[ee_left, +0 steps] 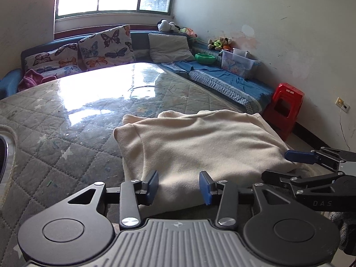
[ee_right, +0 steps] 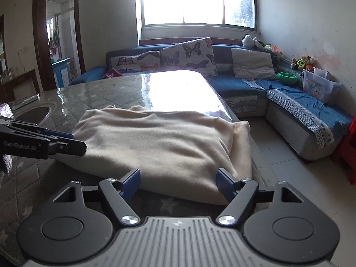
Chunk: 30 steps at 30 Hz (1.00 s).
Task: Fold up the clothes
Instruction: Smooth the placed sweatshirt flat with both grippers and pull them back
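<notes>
Quilted grey table (ee_left: 66, 138) under a glossy clear cover fills most of both views, with a blue sofa (ee_right: 244, 86) and window beyond. On the table's near right part lies the cream garment (ee_left: 200, 142), already doubled into a thick, roughly square pad; one side of it hangs off the table edge in the right wrist view. Both claws sit at its near hem. Left gripper (ee_left: 179, 185) is released, its pads apart with the hem between them but not pinched. Right gripper (ee_right: 178, 183) is likewise spread wide, nothing held. By my reading this fits either a hem about to be taken for one more fold or a fold just laid down and let go; the pictures do not settle which
</notes>
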Motion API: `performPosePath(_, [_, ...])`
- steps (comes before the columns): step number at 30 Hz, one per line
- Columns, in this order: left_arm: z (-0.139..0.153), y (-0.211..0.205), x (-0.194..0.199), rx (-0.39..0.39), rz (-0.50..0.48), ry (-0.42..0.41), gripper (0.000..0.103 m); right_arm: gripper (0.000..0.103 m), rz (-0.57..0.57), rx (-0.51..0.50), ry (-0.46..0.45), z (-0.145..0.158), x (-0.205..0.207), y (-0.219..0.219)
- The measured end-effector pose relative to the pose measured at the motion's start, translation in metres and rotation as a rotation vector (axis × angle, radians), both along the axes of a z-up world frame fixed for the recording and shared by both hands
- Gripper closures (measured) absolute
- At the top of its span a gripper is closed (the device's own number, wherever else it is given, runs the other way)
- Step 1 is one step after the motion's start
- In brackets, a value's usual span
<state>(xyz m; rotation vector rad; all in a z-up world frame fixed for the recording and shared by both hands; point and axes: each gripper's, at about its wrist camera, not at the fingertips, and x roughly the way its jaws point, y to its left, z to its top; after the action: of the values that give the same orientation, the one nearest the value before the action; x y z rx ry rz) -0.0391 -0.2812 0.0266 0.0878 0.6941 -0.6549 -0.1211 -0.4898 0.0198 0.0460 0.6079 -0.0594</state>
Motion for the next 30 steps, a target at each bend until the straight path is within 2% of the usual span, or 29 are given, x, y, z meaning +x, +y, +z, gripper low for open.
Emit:
performPosePath(3, [0.003, 0.007, -0.002, -0.021, 0.022, 0.006, 0.059, 0.025, 0.000, -0.019, -0.029, 0.007, -0.001, 0.003])
performPosePath(8, [0.000, 0.013, -0.001, -0.012, 0.048, 0.019, 0.059, 0.021, 0.029, -0.040, -0.056, 0.014, 0.013, 0.015])
performPosePath(15, [-0.004, 0.021, 0.000, 0.002, 0.085, 0.038, 0.059, 0.018, 0.071, -0.087, -0.005, 0.000, 0.030, 0.031])
performPosePath(18, [-0.002, 0.024, 0.001, -0.005, 0.102, 0.042, 0.058, 0.016, 0.078, -0.103, -0.022, 0.005, 0.028, 0.034])
performPosePath(21, [-0.001, 0.027, 0.003, -0.007, 0.121, 0.049, 0.054, 0.012, 0.086, -0.109, -0.048, 0.011, 0.031, 0.038])
performPosePath(28, [-0.002, 0.030, 0.006, 0.009, 0.148, 0.067, 0.046, 0.011, 0.103, -0.126, -0.034, 0.007, 0.036, 0.046])
performPosePath(30, [-0.002, 0.029, 0.006, 0.012, 0.151, 0.068, 0.045, 0.005, 0.103, -0.131, -0.038, 0.008, 0.034, 0.047])
